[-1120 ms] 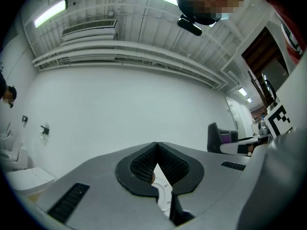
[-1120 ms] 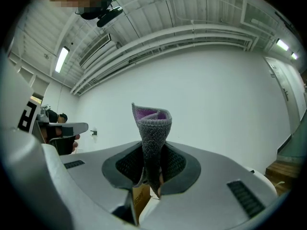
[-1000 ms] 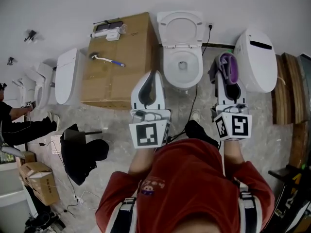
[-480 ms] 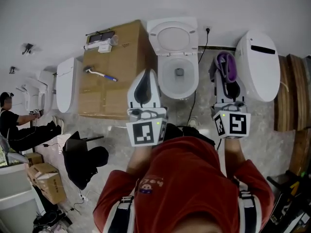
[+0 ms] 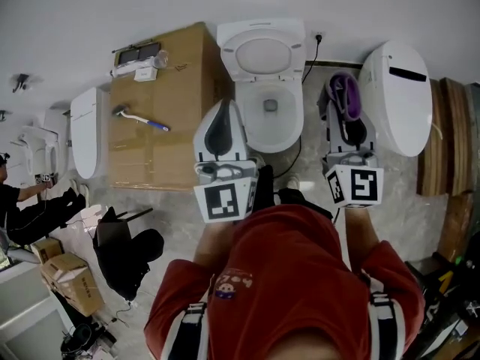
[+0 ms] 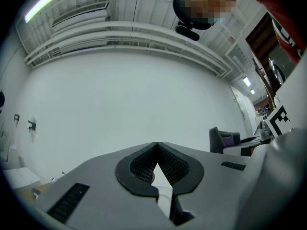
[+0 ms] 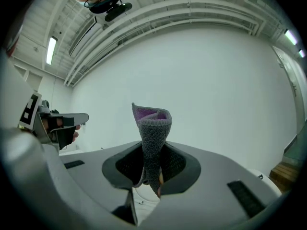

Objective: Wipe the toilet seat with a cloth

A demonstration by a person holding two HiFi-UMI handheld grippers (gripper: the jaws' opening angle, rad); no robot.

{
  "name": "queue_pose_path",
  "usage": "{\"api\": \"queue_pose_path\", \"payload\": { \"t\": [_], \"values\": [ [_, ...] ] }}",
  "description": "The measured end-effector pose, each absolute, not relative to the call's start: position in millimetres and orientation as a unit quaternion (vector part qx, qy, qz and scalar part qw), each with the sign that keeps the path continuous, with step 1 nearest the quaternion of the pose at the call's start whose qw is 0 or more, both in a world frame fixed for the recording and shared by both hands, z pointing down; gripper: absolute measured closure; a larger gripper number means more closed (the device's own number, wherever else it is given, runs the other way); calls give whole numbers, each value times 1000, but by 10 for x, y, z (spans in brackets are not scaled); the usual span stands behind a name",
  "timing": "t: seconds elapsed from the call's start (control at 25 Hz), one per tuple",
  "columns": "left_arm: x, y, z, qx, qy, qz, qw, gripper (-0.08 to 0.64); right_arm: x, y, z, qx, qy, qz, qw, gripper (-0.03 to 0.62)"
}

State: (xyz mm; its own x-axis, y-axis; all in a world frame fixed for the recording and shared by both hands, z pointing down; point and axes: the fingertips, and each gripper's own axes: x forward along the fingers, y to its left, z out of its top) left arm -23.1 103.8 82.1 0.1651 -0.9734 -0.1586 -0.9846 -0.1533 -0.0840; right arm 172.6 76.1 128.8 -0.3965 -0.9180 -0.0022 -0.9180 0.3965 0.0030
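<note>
The grey-and-purple cloth is pinched in the right gripper. Its jaws are closed on the lower part of the cloth, and the rest stands up above them in a folded cone. In the head view the cloth sits to the right of the open toilet, between it and a closed white toilet, and does not touch the toilet seat. The lid is raised against the wall.

The left gripper has its jaws pressed together with nothing between them. It points toward the left side of the bowl.

Left of the open toilet a large cardboard box stands on the floor by the wall. A brush with a blue handle lies on top of it. Further left is another white toilet.

A black cable runs from the wall down past the bowl. The person holding the grippers wears a red top.
</note>
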Motion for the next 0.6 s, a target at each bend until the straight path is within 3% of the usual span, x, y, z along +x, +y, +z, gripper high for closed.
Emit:
{"api": "queue_pose_path", "payload": {
  "t": [0.24,0.6],
  "values": [
    [-675,400,1175,-765,641,38,50,546,1293,156,1555,-561,827,-20,4,520],
    [-1116,-261,1716,-781,620,52,54,546,967,-422,2091,-598,801,-32,-7,522]
  ]
}}
